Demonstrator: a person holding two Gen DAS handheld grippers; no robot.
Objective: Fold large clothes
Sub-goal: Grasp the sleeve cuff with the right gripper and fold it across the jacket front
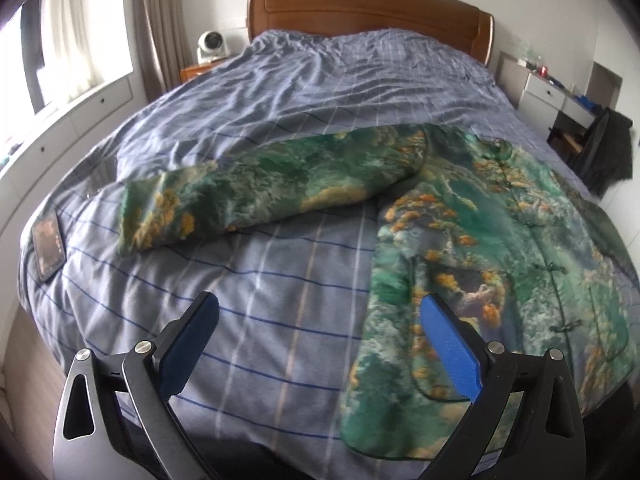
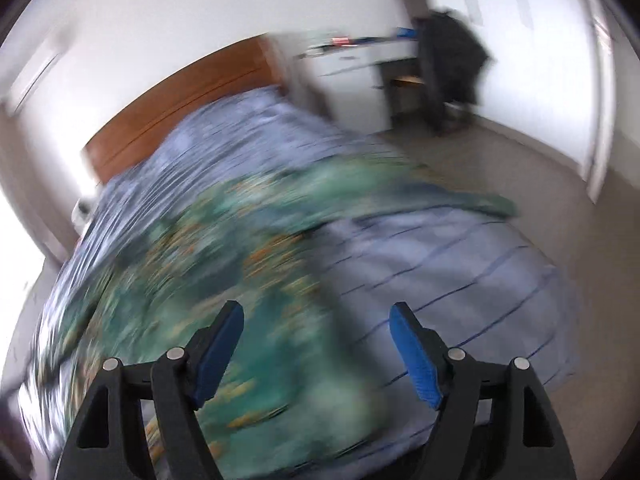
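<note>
**Patterned jacket spread on the bed, both grippers empty above it**

A green jacket (image 1: 492,216) with orange and white patterning is seen laid flat on the blue checked bedcover (image 1: 280,92). In the left wrist view its body fills the right and lower right of the frame, and one sleeve (image 1: 248,196) is stretched out toward the left across the middle of the picture. A row of small knot fastenings can be made out down the front of the jacket. A dark flat phone-like object (image 1: 48,246) is seen lying on the cover at the far left edge, well apart from the sleeve.

The left gripper (image 1: 320,340) is held over the lower middle of the frame with its blue-padded fingers (image 1: 452,352) spread wide; nothing is held between them, and the jacket's near edge is seen past the right-hand finger.

The right wrist view is heavily blurred. The jacket (image 2: 208,272) is shown there across the left and centre, with bare bedcover (image 2: 460,264) at the right. The right gripper (image 2: 316,344) is seen at the bottom of the frame with its fingers standing well apart and nothing gripped between them.

A wooden headboard (image 1: 360,8) is visible at the top of the left view.
</note>
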